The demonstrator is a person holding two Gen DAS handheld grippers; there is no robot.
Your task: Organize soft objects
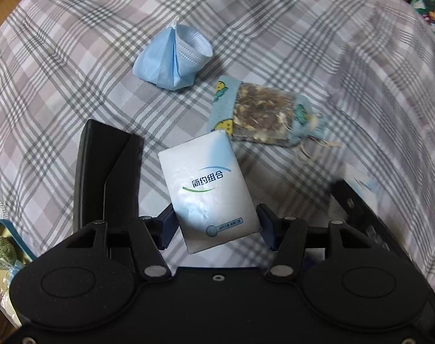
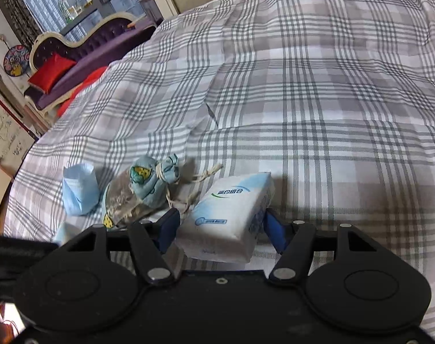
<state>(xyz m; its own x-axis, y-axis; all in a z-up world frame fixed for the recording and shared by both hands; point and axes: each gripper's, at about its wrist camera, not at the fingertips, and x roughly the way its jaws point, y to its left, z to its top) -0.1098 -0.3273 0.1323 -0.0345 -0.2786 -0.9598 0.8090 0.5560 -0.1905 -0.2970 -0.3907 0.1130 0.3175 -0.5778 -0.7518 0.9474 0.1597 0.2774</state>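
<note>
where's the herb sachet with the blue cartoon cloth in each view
Left wrist: the herb sachet lies right of centre on the plaid bedspread, just beyond the held tissue pack.
Right wrist: the sachet lies lower left, its tied end facing the camera.
Shared landmark: the folded blue face mask beside it, on its left in both views.

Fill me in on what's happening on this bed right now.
A person is sorting soft items on a plaid bedspread with two handheld grippers. The left gripper holds one white tissue pack lifted above the cover. The right gripper has a second tissue pack between its pads, apparently clamped, with the pack still on the bed. A folded blue face mask and a tied blue sachet pouch lie untouched on the cover. A tin shows at the bed's edge.
</note>
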